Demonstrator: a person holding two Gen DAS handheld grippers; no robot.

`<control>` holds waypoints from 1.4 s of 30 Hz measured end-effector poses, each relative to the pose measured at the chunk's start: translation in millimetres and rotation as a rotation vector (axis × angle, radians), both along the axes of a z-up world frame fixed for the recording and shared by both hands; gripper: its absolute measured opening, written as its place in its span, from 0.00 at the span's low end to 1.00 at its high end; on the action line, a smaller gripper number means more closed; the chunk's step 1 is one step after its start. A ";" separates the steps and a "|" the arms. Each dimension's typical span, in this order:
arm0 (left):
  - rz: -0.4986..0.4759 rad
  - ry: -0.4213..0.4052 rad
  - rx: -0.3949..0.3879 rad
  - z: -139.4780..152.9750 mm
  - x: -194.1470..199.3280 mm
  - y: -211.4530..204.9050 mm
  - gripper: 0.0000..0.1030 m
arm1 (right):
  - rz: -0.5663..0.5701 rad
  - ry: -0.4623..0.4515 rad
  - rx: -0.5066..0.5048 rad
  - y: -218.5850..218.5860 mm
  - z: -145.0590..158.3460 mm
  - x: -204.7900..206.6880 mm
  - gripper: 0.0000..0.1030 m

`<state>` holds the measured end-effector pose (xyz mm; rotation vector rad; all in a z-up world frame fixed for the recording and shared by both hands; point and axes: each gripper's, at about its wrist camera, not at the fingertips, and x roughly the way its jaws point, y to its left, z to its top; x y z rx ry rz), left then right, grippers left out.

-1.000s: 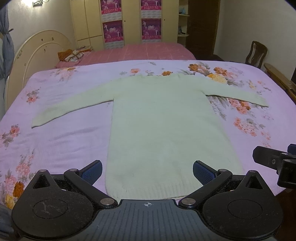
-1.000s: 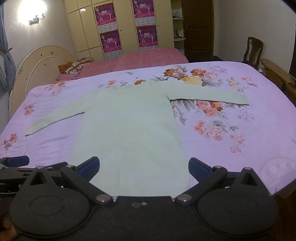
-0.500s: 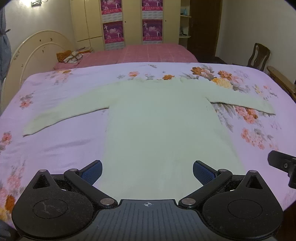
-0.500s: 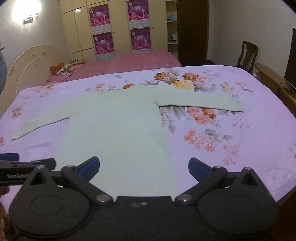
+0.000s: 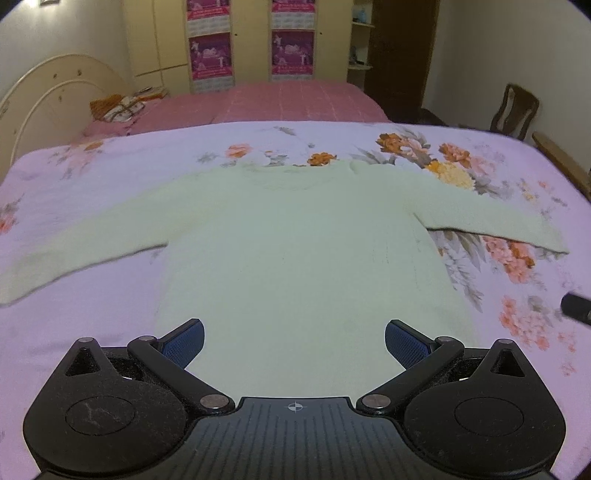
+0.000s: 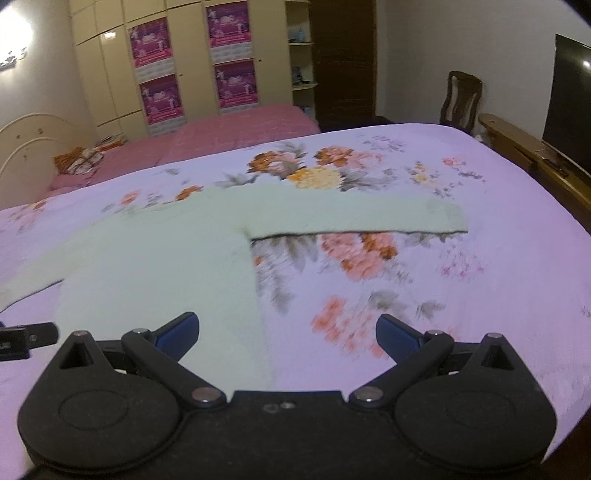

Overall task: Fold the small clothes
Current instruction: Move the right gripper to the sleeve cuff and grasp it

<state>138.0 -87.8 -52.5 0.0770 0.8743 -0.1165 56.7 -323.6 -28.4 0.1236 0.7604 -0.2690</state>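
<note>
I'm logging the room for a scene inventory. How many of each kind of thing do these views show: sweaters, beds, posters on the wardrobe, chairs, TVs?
Sweater: 1
Beds: 2, flowered one and pink one
Posters: 4
Chair: 1
TV: 1
Total: 9

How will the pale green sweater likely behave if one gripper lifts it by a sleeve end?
The sweater lies limp and flat on the bedspread, so it is probably floppy and would drape. Its fuzzy-looking knit suggests it is unlikely to slip from the fingers. The right sleeve extends far out, so it would likely lift first, with the body trailing after.
</note>
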 end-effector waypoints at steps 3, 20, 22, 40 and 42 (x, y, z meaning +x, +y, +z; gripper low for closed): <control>-0.012 0.005 0.018 -8.9 24.3 -12.5 1.00 | -0.019 -0.013 0.001 -18.7 -8.7 22.7 0.98; 0.063 0.040 0.065 -57.6 126.3 -54.4 1.00 | -0.205 0.004 0.077 -148.6 -74.5 118.2 0.96; 0.075 0.045 0.065 -61.1 132.3 -55.0 1.00 | -0.233 0.010 0.080 -164.0 -81.1 124.8 0.95; 0.127 0.054 0.067 -87.9 182.6 -48.7 1.00 | -0.430 -0.019 0.205 -248.2 -113.8 166.2 0.41; 0.125 0.055 0.065 -90.1 187.1 -46.8 1.00 | -0.434 -0.033 0.191 -252.7 -113.1 172.5 0.32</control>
